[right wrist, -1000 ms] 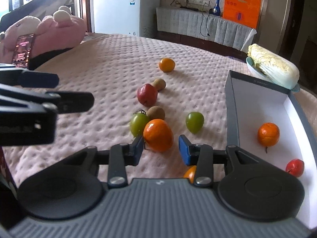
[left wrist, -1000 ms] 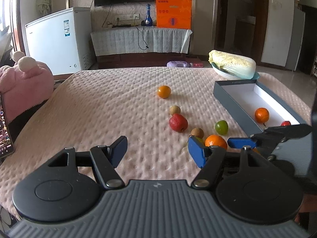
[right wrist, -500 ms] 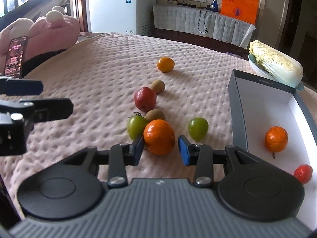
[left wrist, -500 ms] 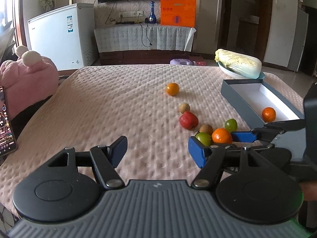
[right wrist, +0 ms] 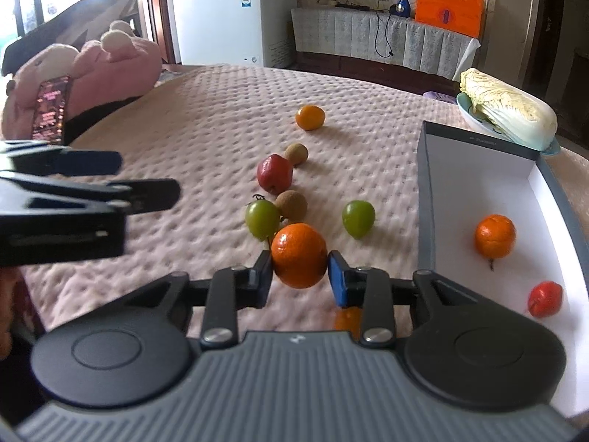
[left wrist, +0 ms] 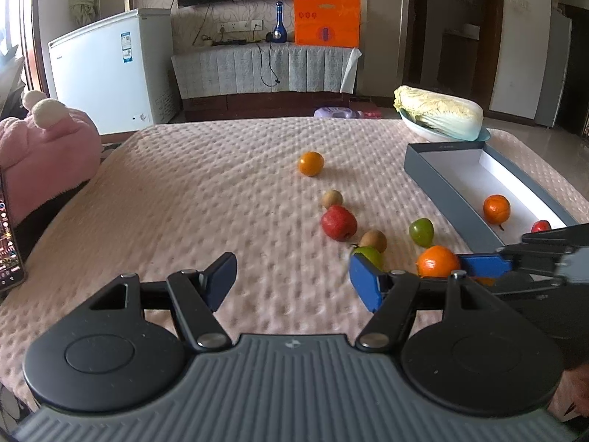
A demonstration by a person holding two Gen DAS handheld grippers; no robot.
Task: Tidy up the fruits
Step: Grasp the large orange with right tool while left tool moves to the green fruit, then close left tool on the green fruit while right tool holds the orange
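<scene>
Orange (right wrist: 299,255) sits squarely between the right gripper (right wrist: 300,270) jaws, which are closing on it near the table's front edge, box (right wrist: 427,199) just right. Left gripper (left wrist: 292,281) hangs released, empty.

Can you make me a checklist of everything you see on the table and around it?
Surface: bumpy pink blanket.
Job's things: orange between the right gripper's pads; gray box holds an orange and a red fruit; green, red, brown and orange fruits loose.
Clutter: cabbage, pink plush, phone.
Grippers: left gripper open, empty; right gripper closing on the orange.
Cables: black cord on the far shelf.
Surroundings: white freezer, orange bag.
</scene>
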